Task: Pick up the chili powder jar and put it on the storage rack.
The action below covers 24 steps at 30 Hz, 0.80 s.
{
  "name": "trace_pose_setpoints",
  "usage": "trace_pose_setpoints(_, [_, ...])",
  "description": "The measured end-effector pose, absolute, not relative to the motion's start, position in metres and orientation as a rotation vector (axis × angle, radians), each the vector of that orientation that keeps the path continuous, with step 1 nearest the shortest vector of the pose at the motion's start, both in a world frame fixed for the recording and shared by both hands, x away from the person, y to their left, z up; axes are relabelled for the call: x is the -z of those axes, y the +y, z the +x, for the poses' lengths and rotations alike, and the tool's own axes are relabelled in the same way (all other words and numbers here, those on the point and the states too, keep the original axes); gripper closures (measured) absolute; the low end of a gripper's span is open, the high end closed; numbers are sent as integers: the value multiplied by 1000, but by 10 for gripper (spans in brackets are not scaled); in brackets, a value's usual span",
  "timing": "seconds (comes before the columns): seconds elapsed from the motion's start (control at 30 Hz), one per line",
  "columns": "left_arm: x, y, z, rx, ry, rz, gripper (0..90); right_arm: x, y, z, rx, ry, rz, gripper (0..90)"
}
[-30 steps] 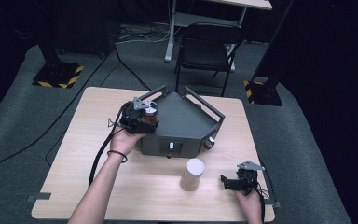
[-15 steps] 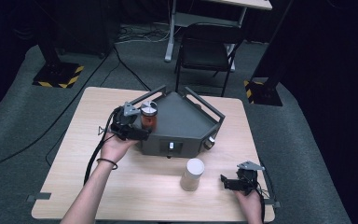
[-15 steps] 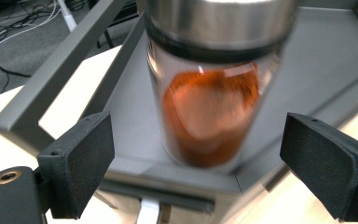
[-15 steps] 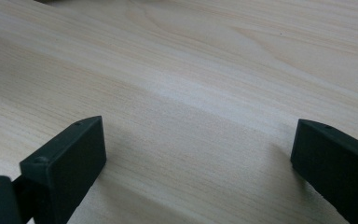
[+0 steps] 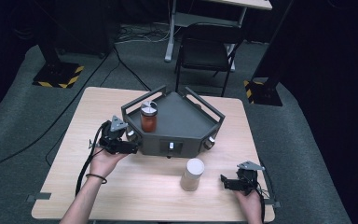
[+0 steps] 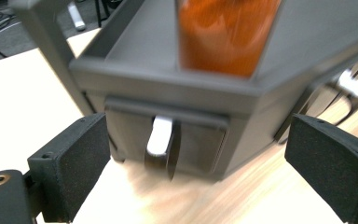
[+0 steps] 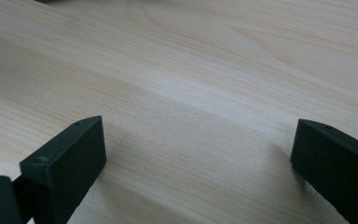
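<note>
Resting on the desk [image 5: 74,154], left gripper [image 5: 131,148] had jaws spread, just beside a grey tray [image 5: 186,119]. An orange jar [image 5: 148,116] stood inside it. A white cylinder [image 5: 192,174] stood nearer. Right gripper [image 5: 224,180] lay spread, empty.

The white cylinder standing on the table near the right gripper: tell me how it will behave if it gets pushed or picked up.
The white cylinder stands upright and is taller than wide, so a push near its top would probably tip it. On its round side it would likely roll across the bare table. Its smooth wall may slip; its weight cannot be judged.
</note>
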<state>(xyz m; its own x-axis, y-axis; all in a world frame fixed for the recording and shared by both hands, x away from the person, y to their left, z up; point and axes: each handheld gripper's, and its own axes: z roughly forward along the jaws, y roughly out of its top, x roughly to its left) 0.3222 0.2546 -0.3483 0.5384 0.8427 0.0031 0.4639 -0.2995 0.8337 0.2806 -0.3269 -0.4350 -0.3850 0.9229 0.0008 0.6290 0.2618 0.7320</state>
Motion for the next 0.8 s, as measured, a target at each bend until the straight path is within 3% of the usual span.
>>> trace_pose_setpoints(0.8, [426,283,288,-560,1138,1962,54,435,-327,281,-918,2109,1404,22])
